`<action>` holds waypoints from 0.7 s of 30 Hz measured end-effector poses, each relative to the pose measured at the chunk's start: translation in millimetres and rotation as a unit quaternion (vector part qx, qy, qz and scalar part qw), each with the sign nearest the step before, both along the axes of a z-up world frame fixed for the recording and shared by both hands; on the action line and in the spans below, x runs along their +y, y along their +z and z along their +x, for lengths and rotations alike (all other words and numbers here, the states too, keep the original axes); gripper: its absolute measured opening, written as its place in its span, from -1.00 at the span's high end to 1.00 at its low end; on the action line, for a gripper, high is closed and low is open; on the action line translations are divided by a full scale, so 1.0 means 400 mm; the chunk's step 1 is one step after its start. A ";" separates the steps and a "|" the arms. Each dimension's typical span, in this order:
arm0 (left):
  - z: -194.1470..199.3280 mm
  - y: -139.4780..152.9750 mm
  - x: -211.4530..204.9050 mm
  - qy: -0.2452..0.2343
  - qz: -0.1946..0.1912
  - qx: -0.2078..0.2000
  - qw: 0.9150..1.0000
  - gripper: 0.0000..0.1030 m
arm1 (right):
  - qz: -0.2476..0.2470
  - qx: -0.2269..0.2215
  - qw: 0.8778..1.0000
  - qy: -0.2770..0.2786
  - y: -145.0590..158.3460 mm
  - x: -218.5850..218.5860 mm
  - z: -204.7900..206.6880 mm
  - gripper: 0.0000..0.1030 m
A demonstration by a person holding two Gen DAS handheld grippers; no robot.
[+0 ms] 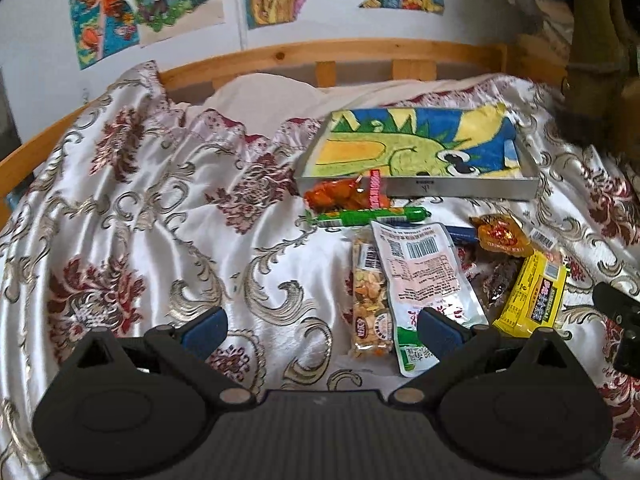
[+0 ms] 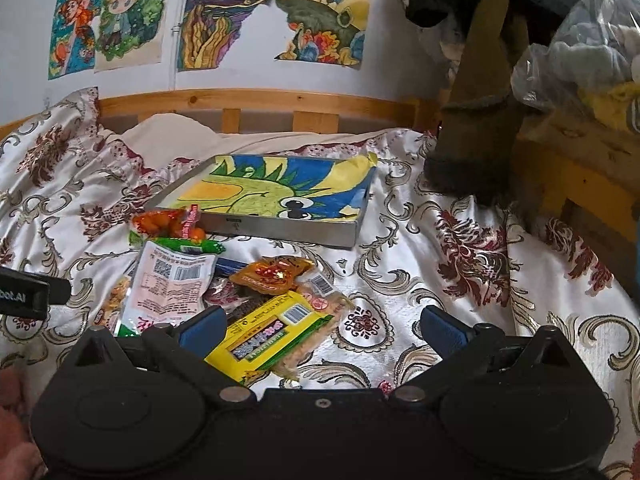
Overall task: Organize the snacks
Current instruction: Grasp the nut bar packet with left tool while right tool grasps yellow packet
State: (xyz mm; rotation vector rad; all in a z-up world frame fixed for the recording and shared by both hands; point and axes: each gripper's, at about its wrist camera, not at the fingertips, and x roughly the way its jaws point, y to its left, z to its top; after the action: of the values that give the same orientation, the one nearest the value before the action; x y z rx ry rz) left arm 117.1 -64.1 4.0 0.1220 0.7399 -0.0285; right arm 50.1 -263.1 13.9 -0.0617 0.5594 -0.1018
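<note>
A pile of snack packets lies on the patterned bedspread in front of a shallow metal tray [image 1: 460,189] [image 2: 288,229] lined with a cartoon towel. The pile holds an orange packet [image 1: 340,196] [image 2: 168,222], a green sausage stick [image 1: 368,216] [image 2: 192,246], a nut bar [image 1: 370,300], a white-and-pink pouch [image 1: 424,272] [image 2: 168,288], an amber packet [image 1: 502,236] [image 2: 272,276] and a yellow packet [image 1: 532,296] [image 2: 272,332]. My left gripper [image 1: 322,330] is open and empty, left of the pouch. My right gripper [image 2: 320,330] is open and empty, its left finger over the yellow packet.
The bed has a wooden headboard rail [image 1: 320,50] [image 2: 256,98] at the back, with drawings on the wall above. A stuffed toy [image 2: 480,80] and a plastic bag [image 2: 580,40] sit at the right. The other gripper shows at each view's edge [image 1: 620,320] [image 2: 28,292].
</note>
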 end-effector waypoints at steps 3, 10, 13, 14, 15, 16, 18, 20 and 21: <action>0.020 -0.010 -0.010 -0.013 0.008 0.005 1.000 -0.99 | 0.007 -0.001 1.000 -0.001 -0.005 -0.010 0.004 -0.99; 0.056 -0.037 0.001 -0.077 0.011 0.006 0.997 -0.99 | 0.022 0.035 0.997 0.059 -0.042 0.008 0.040 -0.99; 0.068 -0.039 -0.001 -0.097 -0.001 0.003 0.995 -0.99 | 0.006 0.046 0.996 0.077 -0.063 0.030 0.065 -0.99; 0.073 -0.041 -0.003 -0.104 -0.009 0.002 0.994 -0.99 | -0.002 0.047 0.996 0.077 -0.072 0.035 0.075 -0.99; 0.077 -0.042 -0.006 -0.109 -0.017 0.002 0.994 -0.99 | -0.007 0.047 0.996 0.077 -0.081 0.036 0.084 -0.99; 0.084 -0.046 -0.010 -0.113 -0.022 0.004 0.993 -0.99 | -0.009 0.046 0.996 0.078 -0.089 0.037 0.092 -0.99; 0.104 -0.057 -0.020 -0.114 -0.029 0.012 0.993 -0.99 | -0.012 0.042 0.996 0.077 -0.105 0.037 0.107 -0.99; 0.127 -0.070 -0.028 -0.108 -0.030 0.018 0.994 -0.99 | -0.014 0.040 0.997 0.072 -0.115 0.036 0.119 -0.99; 0.137 -0.075 -0.030 -0.105 -0.030 0.020 0.994 -0.99 | -0.015 0.039 0.997 0.070 -0.119 0.037 0.124 -0.99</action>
State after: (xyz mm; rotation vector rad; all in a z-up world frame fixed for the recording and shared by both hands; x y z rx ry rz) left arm 171.7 -76.1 -25.8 0.1407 0.7639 -0.2541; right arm 99.8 -248.4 -33.8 -0.1340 0.6296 0.0300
